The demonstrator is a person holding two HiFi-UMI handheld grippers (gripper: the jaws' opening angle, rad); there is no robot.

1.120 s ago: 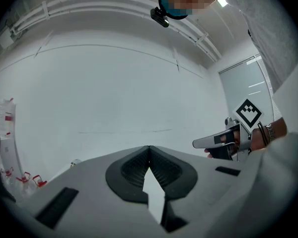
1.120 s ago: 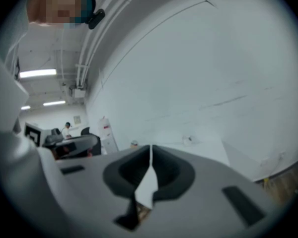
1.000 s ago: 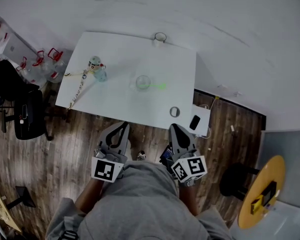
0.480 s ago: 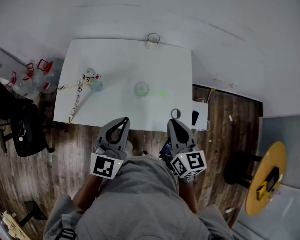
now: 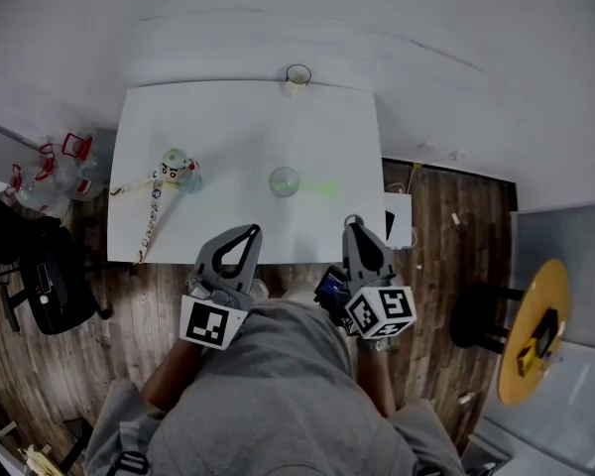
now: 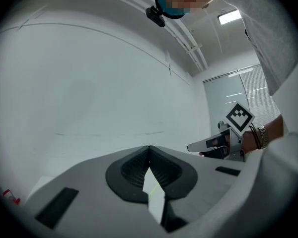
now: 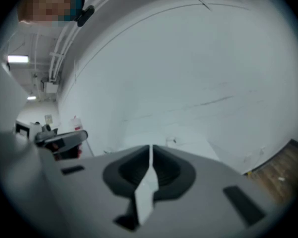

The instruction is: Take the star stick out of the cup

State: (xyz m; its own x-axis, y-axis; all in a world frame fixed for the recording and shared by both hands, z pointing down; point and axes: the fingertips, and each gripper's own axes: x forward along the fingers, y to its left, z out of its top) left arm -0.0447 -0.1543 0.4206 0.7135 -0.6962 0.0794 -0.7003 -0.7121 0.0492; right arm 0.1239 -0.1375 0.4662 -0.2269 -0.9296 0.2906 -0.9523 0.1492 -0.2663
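In the head view, we see the cup (image 5: 285, 180) standing near the middle of the white table (image 5: 228, 117). The green star stick (image 5: 320, 188) reaches out of it toward the right. A small figure (image 5: 178, 170) stands further left on the table, with a strap (image 5: 149, 221) trailing from it toward the near edge. We hold the left gripper (image 5: 248, 230) and the right gripper (image 5: 353, 227) side by side at the table's near edge. Both point toward the table, well apart from the cup.

In the left gripper view, our jaws are clenched tip to tip with nothing between them. The right gripper shows off to the side, and a plain wall lies beyond.

In the right gripper view, the jaws are likewise pressed together and empty, with the table beyond them.
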